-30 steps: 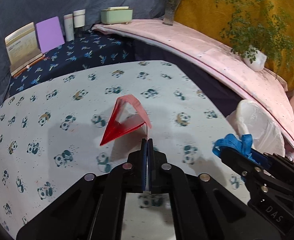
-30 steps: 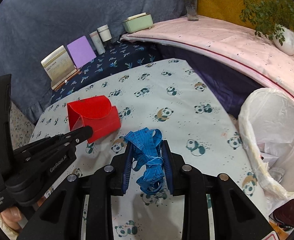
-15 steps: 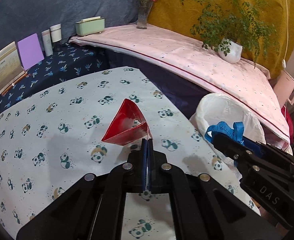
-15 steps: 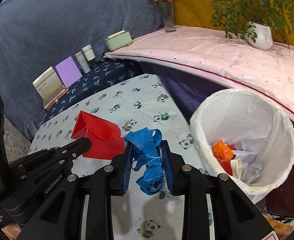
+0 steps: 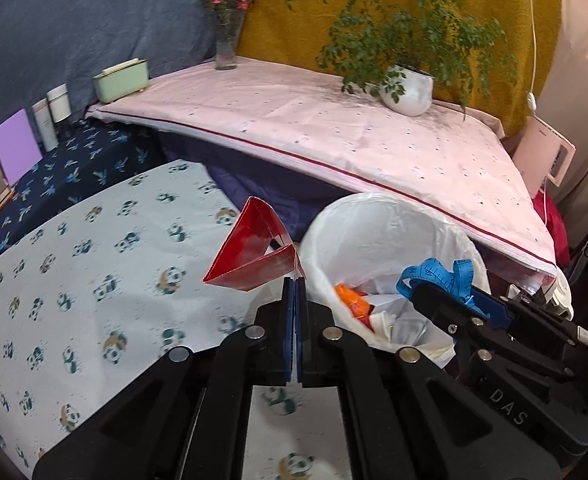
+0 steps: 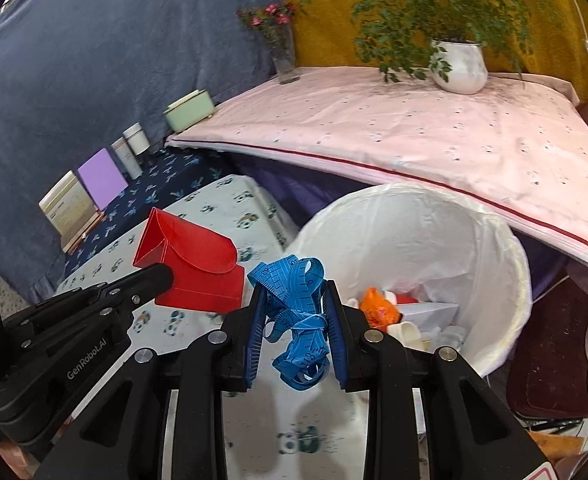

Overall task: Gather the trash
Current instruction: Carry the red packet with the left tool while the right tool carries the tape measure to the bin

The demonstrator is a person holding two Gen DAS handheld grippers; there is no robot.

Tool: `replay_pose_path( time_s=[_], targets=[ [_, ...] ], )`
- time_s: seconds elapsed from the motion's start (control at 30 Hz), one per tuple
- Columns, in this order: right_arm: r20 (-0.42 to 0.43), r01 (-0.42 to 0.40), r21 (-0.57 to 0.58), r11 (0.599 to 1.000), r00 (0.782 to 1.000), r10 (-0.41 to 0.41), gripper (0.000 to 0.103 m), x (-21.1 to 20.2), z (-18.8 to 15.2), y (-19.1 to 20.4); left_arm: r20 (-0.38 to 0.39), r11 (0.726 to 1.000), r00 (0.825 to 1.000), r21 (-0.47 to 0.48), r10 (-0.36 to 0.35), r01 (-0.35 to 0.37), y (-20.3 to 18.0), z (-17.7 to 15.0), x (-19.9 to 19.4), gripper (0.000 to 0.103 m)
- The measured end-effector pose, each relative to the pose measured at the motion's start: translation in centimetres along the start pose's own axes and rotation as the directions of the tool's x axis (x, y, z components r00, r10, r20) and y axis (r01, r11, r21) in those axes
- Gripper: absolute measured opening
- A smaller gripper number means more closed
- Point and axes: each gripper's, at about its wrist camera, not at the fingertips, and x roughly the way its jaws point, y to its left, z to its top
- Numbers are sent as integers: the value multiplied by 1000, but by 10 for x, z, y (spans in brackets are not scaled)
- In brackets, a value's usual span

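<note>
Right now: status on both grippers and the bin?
Left gripper shut on red paper box. Right gripper shut on blue tape measure. Both near lined bin, part full. Nothing blocking.

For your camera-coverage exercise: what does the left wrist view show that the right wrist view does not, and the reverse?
Only the left wrist view shows the left gripper pinching the red box by one thin edge. Only the right wrist view shows the box's curved front flap and the blue tape measure bunched between the right gripper fingers. Both show the white-lined bin, already holding trash, and the potted plant.
</note>
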Motion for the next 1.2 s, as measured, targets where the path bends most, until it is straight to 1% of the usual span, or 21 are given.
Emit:
replay_pose_path(
  time_s=[0.2, 0.4, 0.53, 0.57, 0.63, 0.67, 0.7, 0.73, 0.77, 0.9, 0.93, 1.03, 1.2],
  targets=[
    [4, 53, 34, 998, 999, -53, 27, 0, 6, -36, -25, 999, 999, 40, -35, 36, -31, 9, 23, 0],
    [-6, 97, 58, 994, 995, -97, 27, 8, 12, -62, -47, 995, 997, 75, -57, 60, -53, 15, 42, 0],
    [-14, 113, 72, 991, 994, -113, 28, 14, 14, -73, -60, 994, 996, 80, -68, 73, -59, 18, 51, 1],
    [-19, 116, 75, 990, 993, -115, 28, 16, 15, -76, -61, 994, 995, 79, -73, 78, -60, 19, 52, 3],
    [-18, 127, 83, 988, 992, -126, 31, 17, 15, -79, -63, 995, 996, 72, -68, 73, -59, 19, 55, 4],
    [-16, 130, 87, 988, 991, -130, 33, 18, 15, -80, -67, 995, 996, 66, -66, 70, -58, 20, 56, 10],
    [-18, 130, 89, 988, 992, -129, 39, 19, 15, -81, -67, 996, 996, 60, -59, 63, -58, 21, 57, 15],
    [-18, 131, 90, 987, 991, -130, 43, 19, 16, -82, -65, 997, 996, 55, -53, 56, -57, 21, 58, 25],
    [-14, 135, 89, 987, 991, -134, 45, 19, 16, -82, -62, 997, 997, 52, -48, 51, -57, 21, 58, 31],
    [-13, 138, 84, 987, 990, -138, 50, 20, 15, -82, -65, 998, 997, 47, -40, 43, -53, 19, 58, 32],
    [-13, 138, 85, 987, 990, -137, 54, 20, 16, -82, -65, 998, 997, 44, -43, 46, -52, 19, 58, 33],
    [-11, 140, 86, 986, 990, -140, 59, 20, 15, -82, -63, 999, 997, 35, -39, 41, -48, 19, 56, 38],
    [-4, 145, 83, 986, 989, -146, 62, 17, 15, -83, -65, 998, 997, 38, -42, 44, -49, 19, 55, 38]
  ],
)
